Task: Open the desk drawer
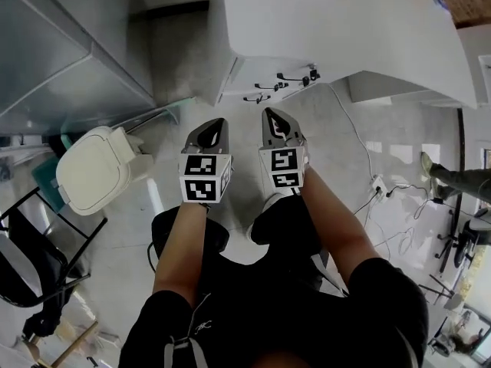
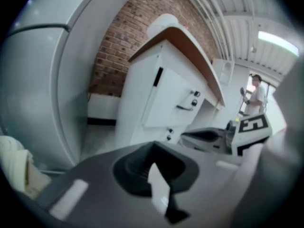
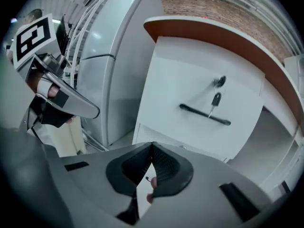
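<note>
- Desk drawer (image 1: 291, 83): head view, shut, set under the white desk (image 1: 345, 29). Left gripper (image 1: 217, 126) and right gripper (image 1: 273, 118) side by side, short of the drawer front, not touching it.
- Left gripper view: jaws closed tip to tip, nothing held. Drawer ahead and to the right.
- Right gripper view: jaws closed, empty. Drawer front straight ahead, black handle (image 3: 204, 114) horizontal, key (image 3: 216, 99) hanging just above it.
</note>
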Demonstrator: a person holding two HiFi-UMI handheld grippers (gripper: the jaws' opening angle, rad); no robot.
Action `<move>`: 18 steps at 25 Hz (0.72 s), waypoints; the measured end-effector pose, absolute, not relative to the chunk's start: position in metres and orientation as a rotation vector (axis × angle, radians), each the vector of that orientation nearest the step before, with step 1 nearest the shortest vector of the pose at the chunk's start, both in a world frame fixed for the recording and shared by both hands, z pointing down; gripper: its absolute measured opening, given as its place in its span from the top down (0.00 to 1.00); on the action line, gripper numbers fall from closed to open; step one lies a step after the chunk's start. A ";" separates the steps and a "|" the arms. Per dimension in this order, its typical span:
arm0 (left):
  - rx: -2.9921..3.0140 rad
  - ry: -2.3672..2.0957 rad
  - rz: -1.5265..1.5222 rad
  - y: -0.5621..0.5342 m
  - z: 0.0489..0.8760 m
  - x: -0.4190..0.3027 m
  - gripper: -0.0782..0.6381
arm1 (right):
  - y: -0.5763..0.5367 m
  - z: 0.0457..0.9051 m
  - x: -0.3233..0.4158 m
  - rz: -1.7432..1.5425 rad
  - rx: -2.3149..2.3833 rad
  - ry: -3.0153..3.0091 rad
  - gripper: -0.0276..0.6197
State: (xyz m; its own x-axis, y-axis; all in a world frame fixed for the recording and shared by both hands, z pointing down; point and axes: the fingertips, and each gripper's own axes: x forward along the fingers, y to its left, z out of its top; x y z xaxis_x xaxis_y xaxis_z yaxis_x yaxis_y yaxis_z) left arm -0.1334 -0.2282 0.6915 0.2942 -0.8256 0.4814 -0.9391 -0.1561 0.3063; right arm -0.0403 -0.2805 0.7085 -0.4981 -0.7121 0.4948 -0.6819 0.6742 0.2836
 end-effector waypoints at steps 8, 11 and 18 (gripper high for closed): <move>2.106 -1.626 0.218 -0.274 0.788 -0.124 0.89 | -0.321 0.786 -0.023 -0.198 1.112 -2.290 0.97; 2.106 -1.644 0.200 -0.283 0.798 -0.124 0.89 | -0.329 0.796 -0.020 -0.270 1.088 -2.276 0.97; 2.105 -1.648 0.222 -0.287 0.811 -0.126 0.89 | -0.344 0.815 -0.025 -0.561 0.947 -2.147 0.94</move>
State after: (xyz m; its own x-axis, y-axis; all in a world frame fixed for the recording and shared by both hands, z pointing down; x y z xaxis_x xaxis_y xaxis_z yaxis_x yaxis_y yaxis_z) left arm -0.1261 -0.2868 0.8111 0.2714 -0.8773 0.3958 -0.9508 -0.1807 0.2515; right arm -0.0249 -0.3435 0.8147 -0.4769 -0.7648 0.4333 -0.4549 0.6365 0.6228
